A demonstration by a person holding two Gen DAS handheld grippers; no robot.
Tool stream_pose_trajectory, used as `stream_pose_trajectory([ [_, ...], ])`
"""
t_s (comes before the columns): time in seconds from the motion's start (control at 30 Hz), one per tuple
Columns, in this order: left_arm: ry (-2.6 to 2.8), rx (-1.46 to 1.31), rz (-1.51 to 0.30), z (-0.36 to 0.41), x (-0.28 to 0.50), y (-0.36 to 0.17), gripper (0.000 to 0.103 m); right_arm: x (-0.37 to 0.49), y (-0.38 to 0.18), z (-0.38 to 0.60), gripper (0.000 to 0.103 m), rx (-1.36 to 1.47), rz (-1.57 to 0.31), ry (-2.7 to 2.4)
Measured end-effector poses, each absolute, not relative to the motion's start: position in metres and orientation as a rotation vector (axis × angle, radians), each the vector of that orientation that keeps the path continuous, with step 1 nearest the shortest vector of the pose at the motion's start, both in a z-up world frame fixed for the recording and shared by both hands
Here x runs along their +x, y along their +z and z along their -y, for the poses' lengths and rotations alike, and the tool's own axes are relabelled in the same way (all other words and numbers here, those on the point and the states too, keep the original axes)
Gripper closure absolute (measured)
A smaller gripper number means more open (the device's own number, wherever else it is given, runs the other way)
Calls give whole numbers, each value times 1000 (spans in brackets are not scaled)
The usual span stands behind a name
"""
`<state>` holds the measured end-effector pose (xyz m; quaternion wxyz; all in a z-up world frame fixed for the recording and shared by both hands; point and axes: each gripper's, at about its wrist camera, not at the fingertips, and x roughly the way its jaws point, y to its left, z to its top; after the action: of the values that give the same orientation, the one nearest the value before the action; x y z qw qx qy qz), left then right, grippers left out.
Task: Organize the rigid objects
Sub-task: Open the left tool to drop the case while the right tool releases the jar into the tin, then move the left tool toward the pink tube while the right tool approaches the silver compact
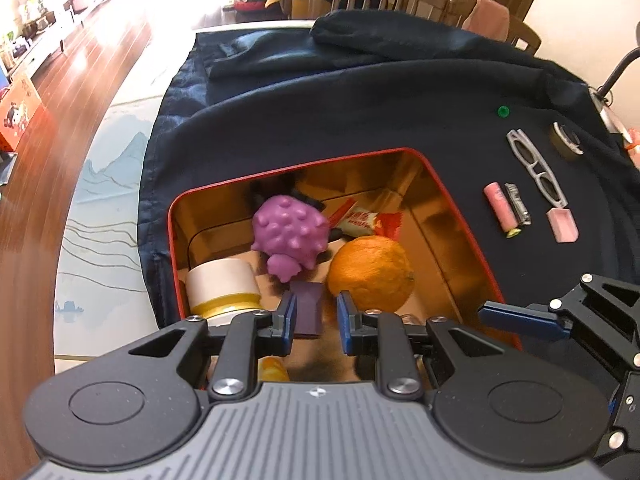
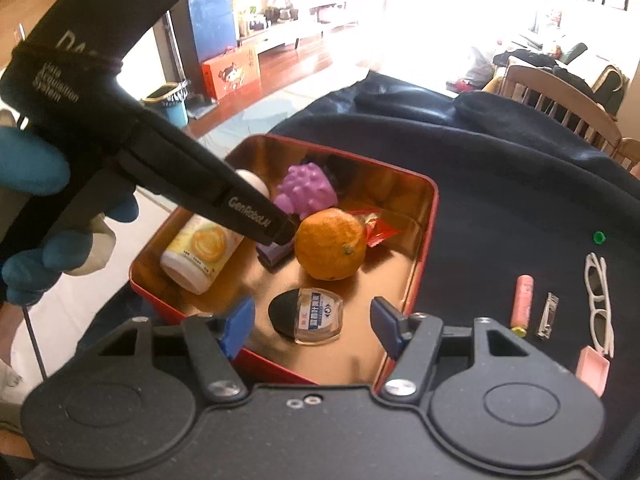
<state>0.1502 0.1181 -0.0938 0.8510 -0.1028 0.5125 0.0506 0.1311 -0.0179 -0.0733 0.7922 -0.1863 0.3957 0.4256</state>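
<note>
With the left tool [image 1: 316, 318] pinching a purple block [image 1: 307, 312] inside the red tin [image 2: 424, 216] and the right tool [image 2: 312, 326] spread above a small bottle [image 2: 310, 316], a careless swing could knock the orange [image 2: 331, 243].

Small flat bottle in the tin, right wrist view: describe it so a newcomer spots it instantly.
Find the red tin with the gold interior on the dark cloth. On its bare floor nearest the camera, in front of the orange, lies the small clear bottle. Unlike its neighbours, it is flat and see-through, with a black cap and a blue-and-white label.
</note>
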Motion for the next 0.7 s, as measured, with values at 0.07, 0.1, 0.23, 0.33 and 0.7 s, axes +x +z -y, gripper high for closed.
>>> stream_pose_trajectory([
  [0.07,100,-220,-1063,-115,148,-87,82,130,-66,26,40,-378,-841,914],
  [0.1,99,-223,-1055,-114,147,-84,80,130,-63,30,40,-366,-835,914],
  [0.23,102,-248,-1015,-110,143,-72,65,130,-50,45,36,-320,-807,905],
  [0.33,117,-250,-980,-105,140,-63,46,132,-43,58,34,-287,-793,893],
  [0.7,121,-240,-908,-75,136,-40,36,141,-22,116,22,-188,-763,844],
])
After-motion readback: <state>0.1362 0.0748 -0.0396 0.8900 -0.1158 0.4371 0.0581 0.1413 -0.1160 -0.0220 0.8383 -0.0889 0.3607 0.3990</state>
